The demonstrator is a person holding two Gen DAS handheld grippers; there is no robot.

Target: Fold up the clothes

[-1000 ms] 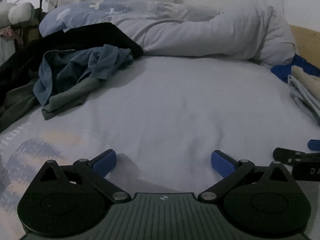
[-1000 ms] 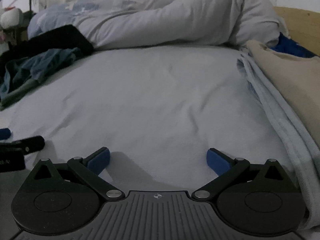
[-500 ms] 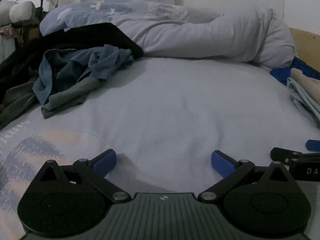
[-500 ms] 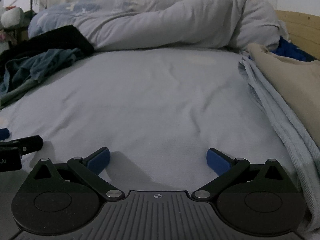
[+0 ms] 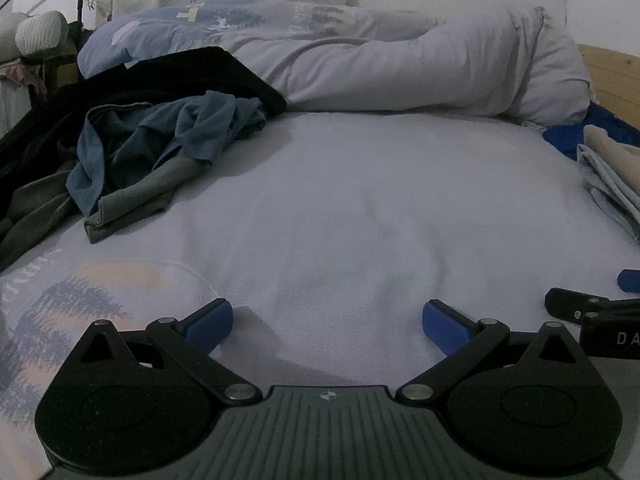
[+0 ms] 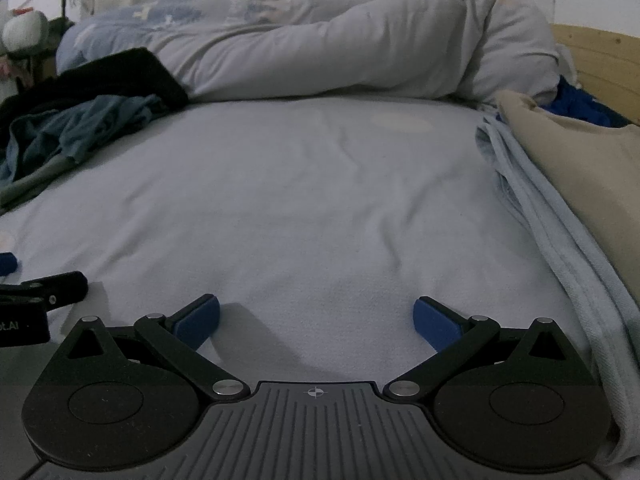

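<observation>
A crumpled blue garment point(image 5: 168, 140) lies on a grey one point(image 5: 136, 200) and a black one point(image 5: 132, 80) at the bed's far left; the same heap point(image 6: 76, 132) shows in the right wrist view. Folded clothes, beige point(image 6: 580, 168) over pale blue point(image 6: 532, 216), are stacked at the right, their edge point(image 5: 612, 184) visible from the left wrist. My left gripper point(image 5: 327, 326) is open just above the pale sheet point(image 5: 360, 208), holding nothing. My right gripper point(image 6: 316, 322) is open too, empty, beside the folded stack. Each gripper's tip shows in the other's view.
A rolled white duvet point(image 5: 400, 68) and a patterned blue pillow point(image 5: 192, 28) lie across the bed's far end. A wooden bed frame point(image 6: 600, 60) stands at the right, with blue fabric point(image 6: 580, 104) below it. A printed sheet pattern point(image 5: 60, 300) is near left.
Both grippers have tilted or drawn back slightly, so the bed scene sits a little lower in view. Both stay open and nothing on the bed has moved.
</observation>
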